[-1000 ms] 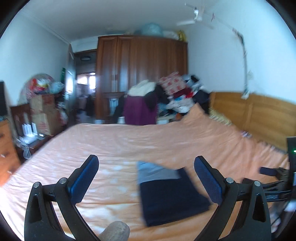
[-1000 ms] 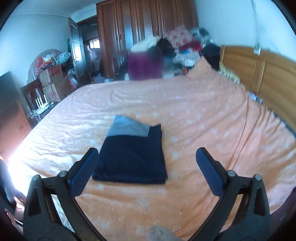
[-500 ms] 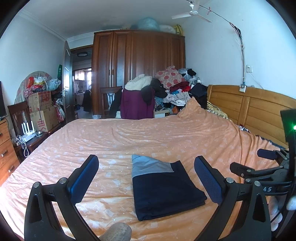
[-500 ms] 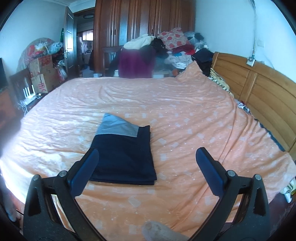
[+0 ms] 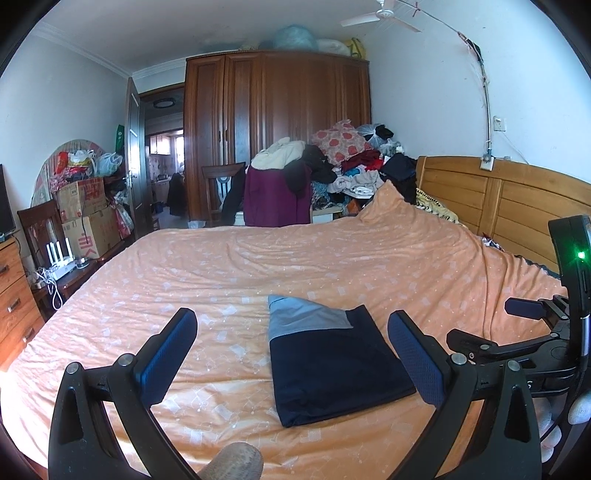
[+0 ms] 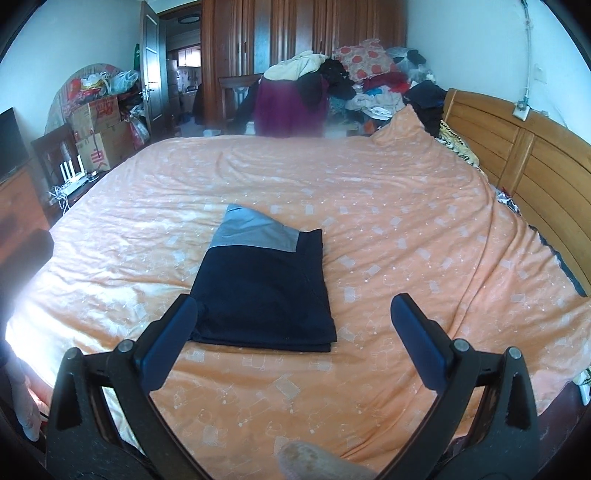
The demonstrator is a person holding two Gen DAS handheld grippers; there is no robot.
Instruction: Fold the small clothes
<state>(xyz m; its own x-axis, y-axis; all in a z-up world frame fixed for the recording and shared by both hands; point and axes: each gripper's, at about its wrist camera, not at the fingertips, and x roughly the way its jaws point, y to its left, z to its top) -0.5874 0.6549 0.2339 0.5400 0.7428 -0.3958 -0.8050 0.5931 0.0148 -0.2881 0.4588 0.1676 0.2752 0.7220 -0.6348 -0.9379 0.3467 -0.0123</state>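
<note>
Orange bedspread across the whole bed, headboard at the right. Near the front edge, a folded navy garment with a grey band, flat and squared; fold judged finished. Next: probably fetching another piece, perhaps from the clothes heap by the wardrobe. Left gripper spread wide, empty, above the bed. Right gripper likewise spread, empty. Only in the left view: ceiling fan, the right gripper's body with green light.
</note>
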